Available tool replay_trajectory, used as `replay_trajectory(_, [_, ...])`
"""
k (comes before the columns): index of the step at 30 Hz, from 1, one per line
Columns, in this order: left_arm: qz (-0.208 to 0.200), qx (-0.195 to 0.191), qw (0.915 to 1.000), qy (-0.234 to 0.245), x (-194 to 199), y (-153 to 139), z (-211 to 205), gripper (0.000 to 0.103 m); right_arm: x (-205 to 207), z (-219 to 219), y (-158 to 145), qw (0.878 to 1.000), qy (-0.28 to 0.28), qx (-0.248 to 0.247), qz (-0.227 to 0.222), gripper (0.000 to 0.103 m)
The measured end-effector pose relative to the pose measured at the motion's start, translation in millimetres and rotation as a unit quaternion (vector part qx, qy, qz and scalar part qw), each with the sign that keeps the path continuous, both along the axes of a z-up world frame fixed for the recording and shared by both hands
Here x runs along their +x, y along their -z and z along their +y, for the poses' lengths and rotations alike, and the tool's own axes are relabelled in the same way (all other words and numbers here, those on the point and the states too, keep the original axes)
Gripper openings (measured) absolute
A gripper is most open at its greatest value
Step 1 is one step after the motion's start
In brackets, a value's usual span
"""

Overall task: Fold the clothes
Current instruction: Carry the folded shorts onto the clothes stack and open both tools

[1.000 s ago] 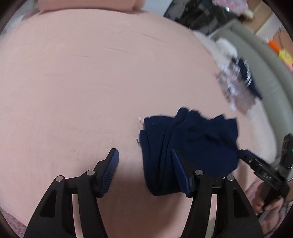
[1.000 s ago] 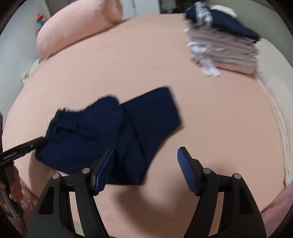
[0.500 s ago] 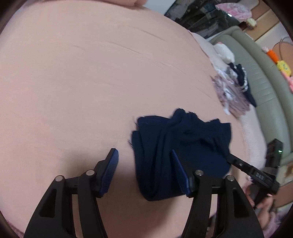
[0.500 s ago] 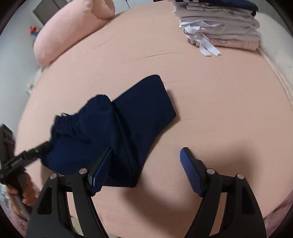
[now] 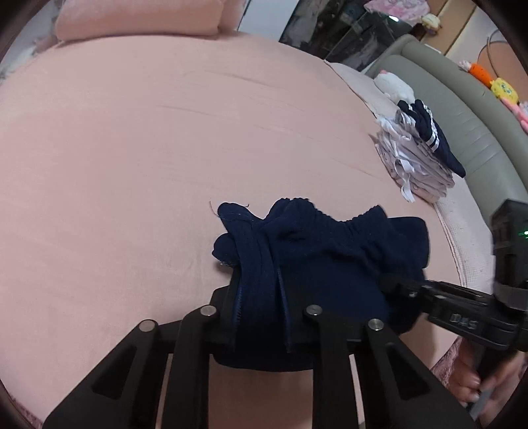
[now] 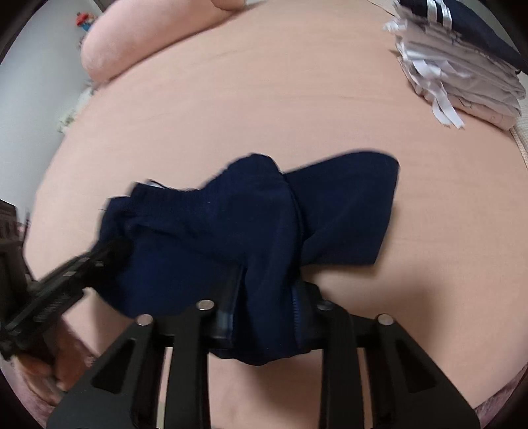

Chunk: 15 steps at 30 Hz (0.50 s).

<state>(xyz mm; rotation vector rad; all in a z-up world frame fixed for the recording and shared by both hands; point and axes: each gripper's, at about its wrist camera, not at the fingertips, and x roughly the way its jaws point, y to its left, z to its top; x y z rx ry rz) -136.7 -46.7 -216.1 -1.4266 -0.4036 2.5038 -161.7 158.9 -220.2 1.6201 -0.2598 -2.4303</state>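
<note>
Dark navy shorts (image 5: 330, 250) lie bunched on the pink bed sheet (image 5: 132, 165), elastic waistband up. My left gripper (image 5: 260, 307) is shut on their near edge, with folds of fabric pinched between its fingers. My right gripper (image 5: 462, 313) comes in from the right, its tip buried in the cloth. In the right wrist view the shorts (image 6: 231, 231) spread with one leg lying flat to the right. My right gripper (image 6: 264, 313) is shut on a fold at the near edge. The left gripper (image 6: 66, 277) holds the waistband side at the left.
A stack of folded pale clothes with a navy striped piece on top (image 5: 419, 161) (image 6: 462, 66) sits at the bed's far right. A pink pillow (image 5: 138, 16) (image 6: 148, 43) lies at the head. A grey padded frame (image 5: 462, 125) borders the right side.
Both grippers were open just above the shorts. They have moved forward and shut on the near edge, and the fabric is more bunched.
</note>
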Motion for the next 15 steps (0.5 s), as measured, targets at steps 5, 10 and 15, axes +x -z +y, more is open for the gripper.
replay_trajectory(5, [0.018, -0.023, 0.9991, 0.030, 9.2, -36.6, 13.4, 0.018, 14.2, 9.5, -38.5, 0.999, 0.006, -0.036, 0.019, 0.023])
replay_trajectory(10, [0.032, -0.016, 0.9983, 0.046, 24.8, -68.7, 29.3, 0.018, 34.3, 36.3, -60.4, 0.995, 0.034, -0.094, 0.013, 0.023])
replay_trajectory(15, [0.042, -0.010, 0.9967, 0.068, 29.7, -92.2, 54.7, 0.018, 58.3, 61.4, -81.3, 0.992, 0.051, -0.112, 0.018, 0.023])
